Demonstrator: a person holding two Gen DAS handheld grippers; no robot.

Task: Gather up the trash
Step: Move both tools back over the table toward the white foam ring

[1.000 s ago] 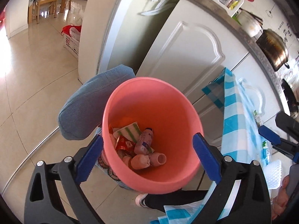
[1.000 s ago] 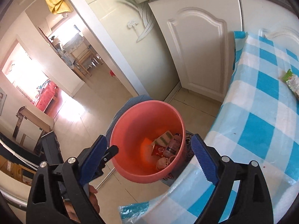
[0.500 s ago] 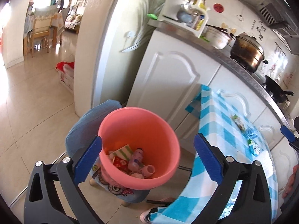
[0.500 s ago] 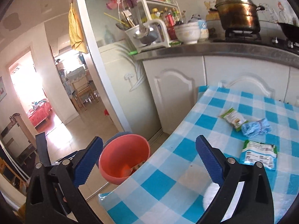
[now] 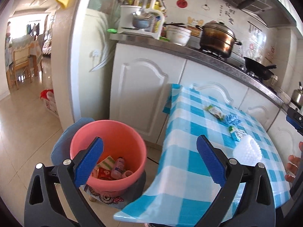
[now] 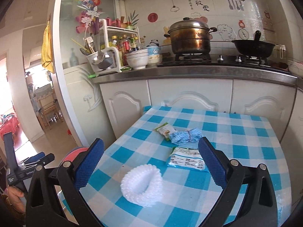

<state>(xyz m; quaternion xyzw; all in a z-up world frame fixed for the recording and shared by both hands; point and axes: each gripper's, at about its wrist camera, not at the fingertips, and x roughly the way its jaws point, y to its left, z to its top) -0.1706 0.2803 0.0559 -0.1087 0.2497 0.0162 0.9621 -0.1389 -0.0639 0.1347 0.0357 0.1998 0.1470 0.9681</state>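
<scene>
Though scattered rather than heaped, lies all on the blue-checked tablecloth (image 6: 236, 132): white foam net (image 6: 142, 184) at 6 o'clock in the right wrist view, nearest the camera; white-and-blue packet (image 6: 186, 159) at 2 o'clock from the net, apart from it; crumpled blue wrapper (image 6: 184, 136) at 12 o'clock from that packet; green-and-white snack packet (image 6: 164, 129) touching the wrapper at its 10 o'clock. Hovers over the near edge with the right gripper (image 6: 151, 141), jaws spread as wide as they go, pads touching nothing, only bare cloth between them and the net. Holds the left gripper (image 5: 149, 140) likewise wide open and empty, aimed at the gap between table and pink bin (image 5: 108, 151). Finds that bin at 7 o'clock in the left wrist view, just beside the table's hanging cloth corner, perched on a stool with a cartoon-print cushion (image 5: 106, 196), blue-grey padded chair back (image 5: 66, 141) behind it at 9 o'clock. Inside: a pink bottle (image 5: 118, 167), a smaller pink container (image 5: 127, 174), a green-striped packet (image 5: 107, 161) and a red wrapper (image 5: 104, 173), all on the bottom. Beyond the table at 12 o'clock, white cabinet doors (image 6: 189, 94) under a steel counter bearing a lidded metal pot (image 6: 189, 36), black wok (image 6: 252, 47), stacked bowls (image 6: 137, 59) and a utensil rack (image 6: 106, 56); yellow cloth (image 6: 47, 45) hanging at 9 o'clock.
</scene>
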